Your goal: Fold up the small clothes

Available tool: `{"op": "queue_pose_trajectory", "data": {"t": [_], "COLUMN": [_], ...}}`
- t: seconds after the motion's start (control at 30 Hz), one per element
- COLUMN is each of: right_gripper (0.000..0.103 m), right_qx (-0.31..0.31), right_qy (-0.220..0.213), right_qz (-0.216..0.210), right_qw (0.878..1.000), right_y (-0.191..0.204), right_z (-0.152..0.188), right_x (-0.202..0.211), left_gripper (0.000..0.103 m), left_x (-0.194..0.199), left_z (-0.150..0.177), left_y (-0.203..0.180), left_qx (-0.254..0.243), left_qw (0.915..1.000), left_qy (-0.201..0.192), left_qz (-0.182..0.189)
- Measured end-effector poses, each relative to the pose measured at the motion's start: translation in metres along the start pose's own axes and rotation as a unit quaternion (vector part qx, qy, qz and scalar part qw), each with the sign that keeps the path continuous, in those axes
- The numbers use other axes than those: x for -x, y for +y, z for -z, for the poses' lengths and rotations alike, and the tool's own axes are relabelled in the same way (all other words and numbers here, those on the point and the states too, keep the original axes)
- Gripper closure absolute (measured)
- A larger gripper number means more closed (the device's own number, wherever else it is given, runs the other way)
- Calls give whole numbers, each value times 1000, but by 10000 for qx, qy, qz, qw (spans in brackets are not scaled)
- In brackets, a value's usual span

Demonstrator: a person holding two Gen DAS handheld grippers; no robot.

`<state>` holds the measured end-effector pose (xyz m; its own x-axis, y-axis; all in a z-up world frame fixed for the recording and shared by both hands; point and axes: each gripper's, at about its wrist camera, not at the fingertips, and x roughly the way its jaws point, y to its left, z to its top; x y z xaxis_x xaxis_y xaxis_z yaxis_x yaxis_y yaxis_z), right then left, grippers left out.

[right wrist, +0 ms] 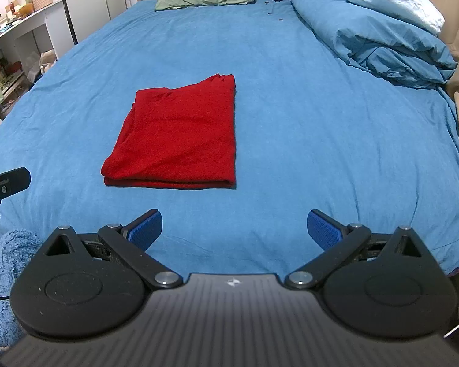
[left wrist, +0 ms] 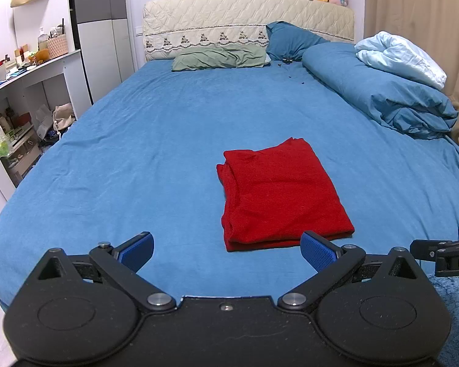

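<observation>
A red garment (left wrist: pixel 281 192) lies folded into a flat rectangle on the blue bed sheet (left wrist: pixel 137 153). It also shows in the right wrist view (right wrist: pixel 180 137), ahead and to the left. My left gripper (left wrist: pixel 226 252) is open and empty, hovering just short of the garment's near edge, which lies ahead to the right. My right gripper (right wrist: pixel 234 229) is open and empty, a little back from the garment's near edge. Part of the right gripper (left wrist: pixel 443 253) shows at the right edge of the left wrist view. Part of the left gripper (right wrist: pixel 3 186) shows at the left edge of the right wrist view.
A rolled blue duvet (left wrist: pixel 382 91) with a pale blue blanket (left wrist: pixel 401 58) lies along the bed's right side. Green (left wrist: pixel 220 58) and blue (left wrist: pixel 290 39) pillows lie by the headboard. A cluttered shelf unit (left wrist: pixel 21 98) stands left of the bed. A fluffy blue mat (right wrist: pixel 3 275) lies near the bed's foot.
</observation>
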<state>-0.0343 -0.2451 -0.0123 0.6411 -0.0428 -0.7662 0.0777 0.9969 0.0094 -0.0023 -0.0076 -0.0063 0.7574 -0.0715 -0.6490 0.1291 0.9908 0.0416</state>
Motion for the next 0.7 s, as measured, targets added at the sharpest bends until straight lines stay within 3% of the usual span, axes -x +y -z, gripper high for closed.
{"op": "queue_pose_trajectory", "data": {"t": [0.7], "right_gripper": [0], "right_qx": [-15], "right_qy": [-46], "right_qz": [43], "right_qw": [10000], "right_y": [13], "right_z": [1], "right_x": [3], "left_gripper": [0], "left_x": [8], "left_z": [-1], "left_y": [4], "left_qx": [49], "left_qw": [9994], "left_qy": [-344], "left_qz": [-72]}}
